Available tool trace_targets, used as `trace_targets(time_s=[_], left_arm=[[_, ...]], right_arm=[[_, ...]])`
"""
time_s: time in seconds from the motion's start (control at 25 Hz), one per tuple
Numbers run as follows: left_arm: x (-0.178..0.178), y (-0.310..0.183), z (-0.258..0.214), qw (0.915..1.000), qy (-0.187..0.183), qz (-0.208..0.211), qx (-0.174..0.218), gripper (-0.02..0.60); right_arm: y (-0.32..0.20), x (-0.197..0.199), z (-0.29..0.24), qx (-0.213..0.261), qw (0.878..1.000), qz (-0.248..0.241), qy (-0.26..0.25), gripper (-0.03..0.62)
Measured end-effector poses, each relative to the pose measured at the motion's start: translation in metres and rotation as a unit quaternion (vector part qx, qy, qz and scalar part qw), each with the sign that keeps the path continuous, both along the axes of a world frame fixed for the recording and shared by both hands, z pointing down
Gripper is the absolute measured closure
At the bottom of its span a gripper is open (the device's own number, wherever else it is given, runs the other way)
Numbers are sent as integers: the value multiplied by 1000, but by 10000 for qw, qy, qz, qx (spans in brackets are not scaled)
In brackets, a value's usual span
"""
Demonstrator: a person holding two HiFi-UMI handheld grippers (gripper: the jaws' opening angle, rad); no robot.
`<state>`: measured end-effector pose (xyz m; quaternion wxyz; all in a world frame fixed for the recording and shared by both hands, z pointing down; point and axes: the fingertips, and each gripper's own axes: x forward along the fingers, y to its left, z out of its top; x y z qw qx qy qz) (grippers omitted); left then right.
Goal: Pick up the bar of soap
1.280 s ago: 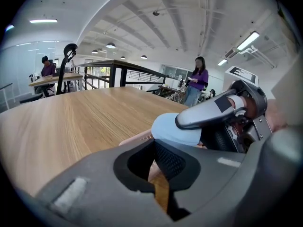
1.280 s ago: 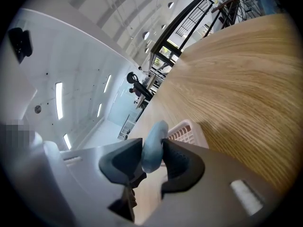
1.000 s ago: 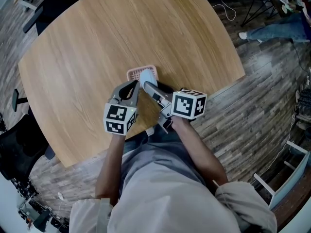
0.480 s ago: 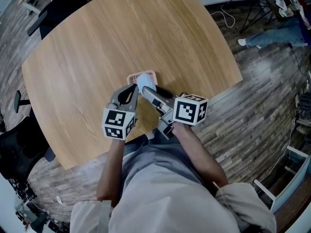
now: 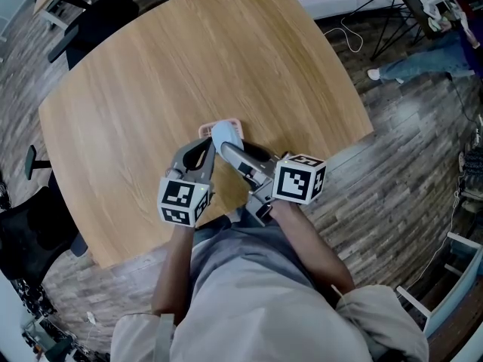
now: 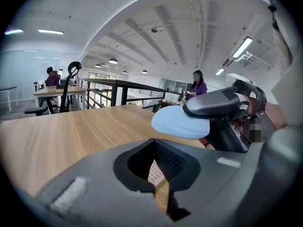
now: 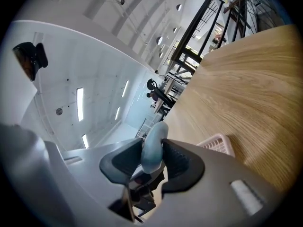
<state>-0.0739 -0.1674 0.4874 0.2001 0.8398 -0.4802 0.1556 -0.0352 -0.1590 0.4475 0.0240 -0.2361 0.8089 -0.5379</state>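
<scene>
Wood-grain table (image 5: 136, 89) fills the head view, with a person's forearms crossing its 6 o'clock edge. The left gripper (image 5: 198, 154) has its jaws drawn together with nothing between them. At its 3 o'clock, the right gripper (image 5: 226, 147) is clamped on the task's object. A pink slatted soap tray (image 5: 229, 124) sits on the tabletop at 12 o'clock of both tools. The pale blue bar of soap (image 5: 224, 134) is pinched across its flat faces and held just above that tray.

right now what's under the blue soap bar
The pink slotted tray sits on the wooden table beneath the soap, which the right tongs hold. The soap and tongs cover most of the tray, so its inside cannot be seen.
</scene>
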Motion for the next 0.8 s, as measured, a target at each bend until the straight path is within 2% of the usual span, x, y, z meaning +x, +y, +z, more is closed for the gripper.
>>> trace_targets(time_s=[0.28,0.8], left_arm=[[0,-8,-29,9992,147,-46,361,581],[-4,-9,-67,9960,334,-211,807,581]], right_arm=[[-3,-2,-28,149,9995,-11,-266,457],[-6,-8,-69,219,9973,-100,-695,457]])
